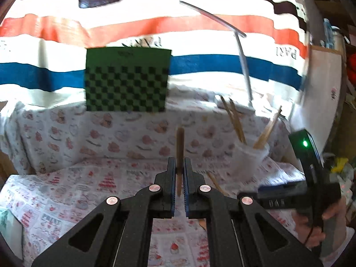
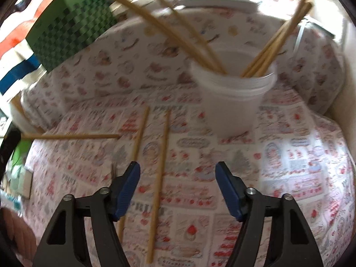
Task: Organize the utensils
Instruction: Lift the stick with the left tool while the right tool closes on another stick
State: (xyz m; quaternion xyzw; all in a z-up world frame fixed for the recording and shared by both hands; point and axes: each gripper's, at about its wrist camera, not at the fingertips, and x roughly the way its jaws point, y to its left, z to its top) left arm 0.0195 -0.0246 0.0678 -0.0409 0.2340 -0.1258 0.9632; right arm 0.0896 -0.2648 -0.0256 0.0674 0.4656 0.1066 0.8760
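My left gripper (image 1: 179,169) is shut on a wooden chopstick (image 1: 179,146) that stands upright between its pads, held above the table. A white plastic cup (image 1: 247,158) with several chopsticks leaning in it stands to the right; it also shows in the right wrist view (image 2: 231,102). My right gripper (image 2: 178,173) is open and empty, low over the patterned cloth in front of the cup. Two chopsticks (image 2: 159,178) lie on the cloth, one of them between its fingers. A third chopstick (image 2: 73,136) shows at the left, held level.
A green checkered board (image 1: 126,80) leans against the striped backdrop; in the right wrist view it (image 2: 71,24) is at the upper left. A thin metal lamp arm (image 1: 243,66) rises behind the cup. The right hand's device (image 1: 311,169) is at the right edge.
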